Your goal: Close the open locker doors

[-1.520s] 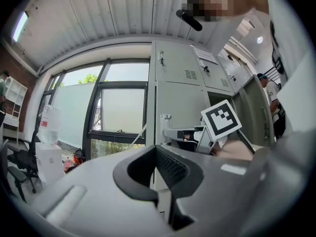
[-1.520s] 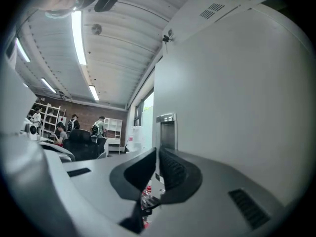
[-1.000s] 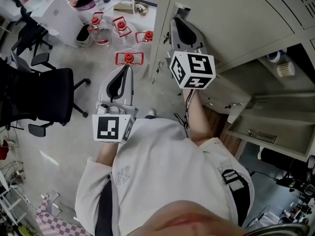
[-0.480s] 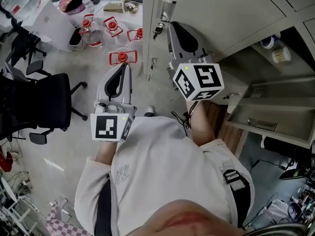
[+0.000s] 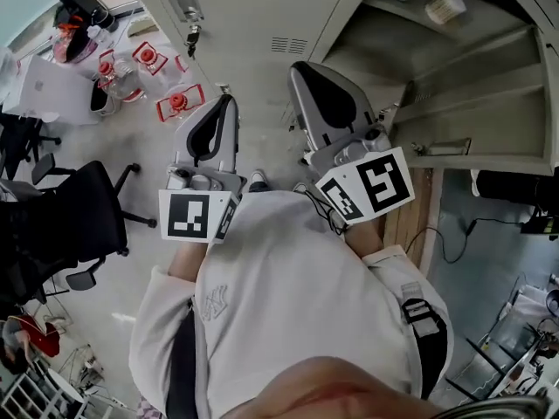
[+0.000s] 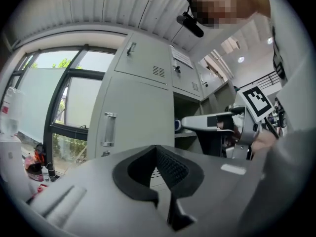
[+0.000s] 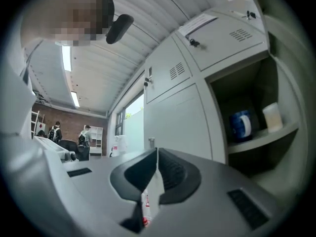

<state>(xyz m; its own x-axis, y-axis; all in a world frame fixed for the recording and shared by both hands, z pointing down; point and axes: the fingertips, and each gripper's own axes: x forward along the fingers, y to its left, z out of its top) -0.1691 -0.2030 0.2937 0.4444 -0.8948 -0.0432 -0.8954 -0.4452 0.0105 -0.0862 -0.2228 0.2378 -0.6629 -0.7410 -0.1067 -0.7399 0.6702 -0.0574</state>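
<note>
While one locker compartment (image 5: 393, 55) stood open at right, task looked unfinished: its door left to close. Grey door with handle (image 5: 183, 3) beside it, status unclear. Shelf (image 7: 261, 137) inside held blue mug (image 7: 241, 125), pale cup (image 7: 272, 116). Left gripper (image 6: 157, 149), right gripper (image 7: 157, 152): jaws together, empty.

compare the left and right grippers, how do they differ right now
The left gripper is held over the floor, near the red-capped jugs; the right gripper is held up against the grey locker door, beside the open compartment. The left marker cube sits level in the head view; the right marker cube is tilted. Shared: both grippers have their jaws together and hold nothing.
</note>
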